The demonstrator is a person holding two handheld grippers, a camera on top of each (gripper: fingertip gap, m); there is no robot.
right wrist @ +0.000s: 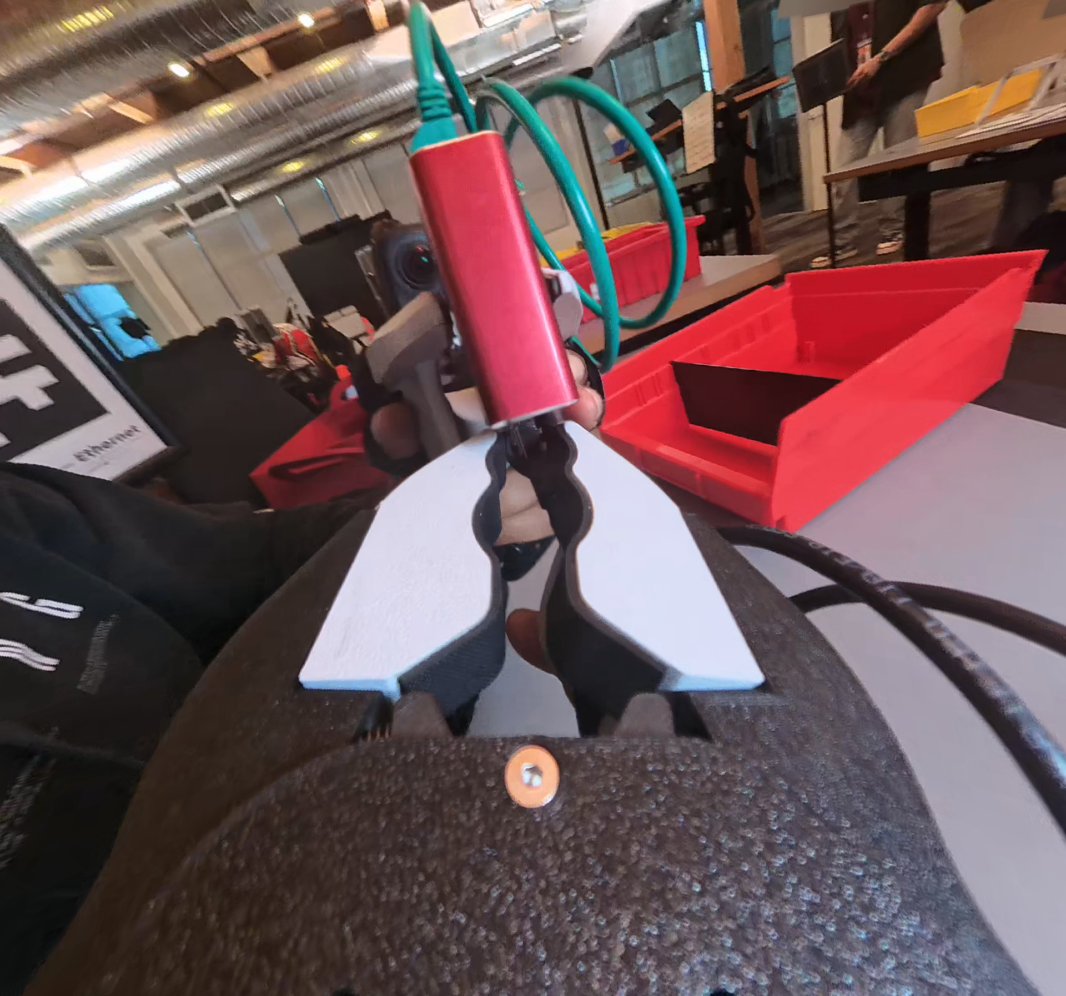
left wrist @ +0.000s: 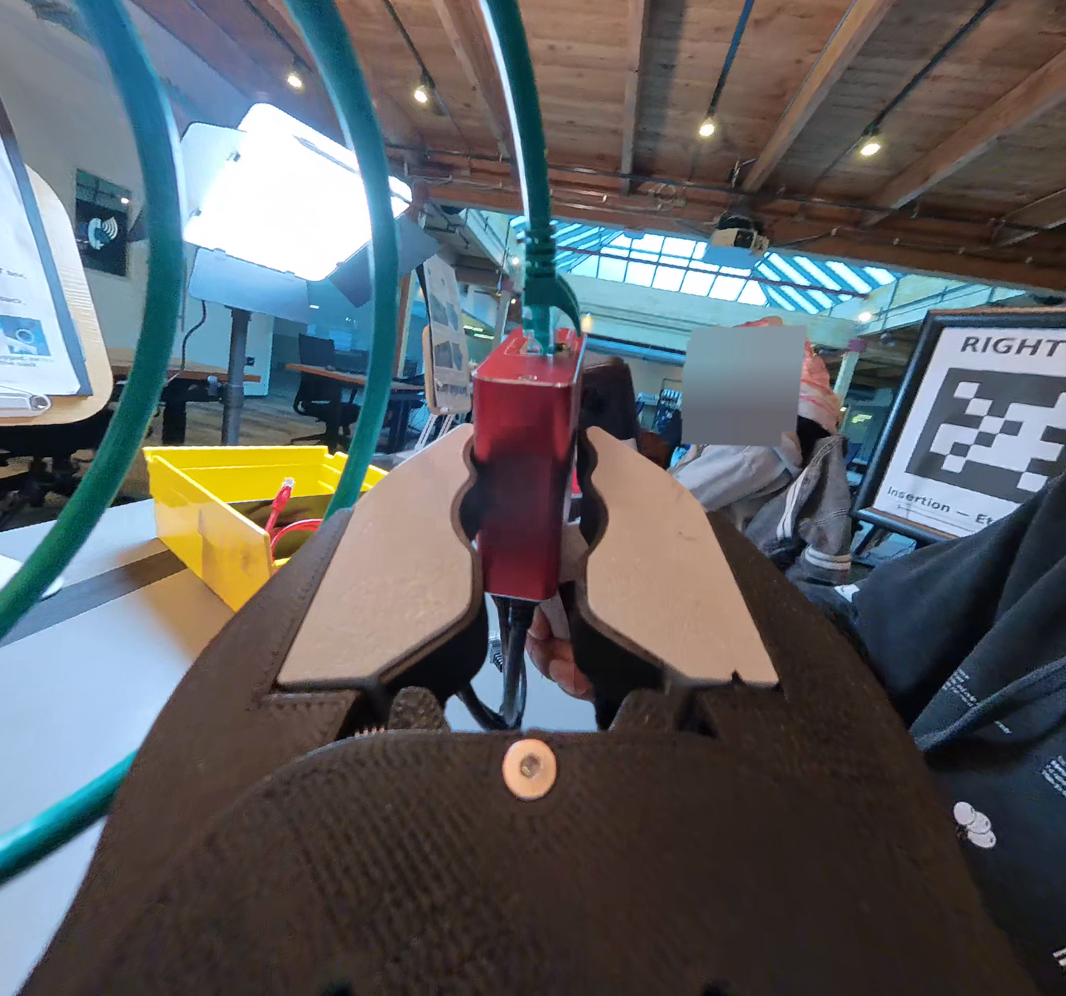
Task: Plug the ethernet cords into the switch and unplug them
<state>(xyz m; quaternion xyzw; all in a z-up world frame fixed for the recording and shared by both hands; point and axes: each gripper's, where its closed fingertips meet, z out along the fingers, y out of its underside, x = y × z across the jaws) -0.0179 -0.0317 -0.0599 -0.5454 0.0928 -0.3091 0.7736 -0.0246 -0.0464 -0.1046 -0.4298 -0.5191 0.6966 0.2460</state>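
A red box-shaped switch (left wrist: 522, 478) is held upright in the air, clamped between the grey fingers of my left gripper (left wrist: 525, 449). A green ethernet cord (left wrist: 539, 276) is plugged into its top end, and its cable loops wide to the left. A black cord (left wrist: 513, 651) hangs from the bottom end. In the right wrist view the switch (right wrist: 496, 276) tilts with the green plug (right wrist: 432, 114) on top. My right gripper (right wrist: 533, 440) is shut on the black cord's plug (right wrist: 528, 437) at the switch's lower end. The left gripper (right wrist: 415, 334) shows behind the switch.
A yellow bin (left wrist: 231, 507) holding a red cord (left wrist: 282, 512) sits on the grey table at the left. A red bin (right wrist: 836, 391) sits on the table (right wrist: 952, 478) at the right. A framed marker sign (left wrist: 980, 432) stands nearby. People are in the background.
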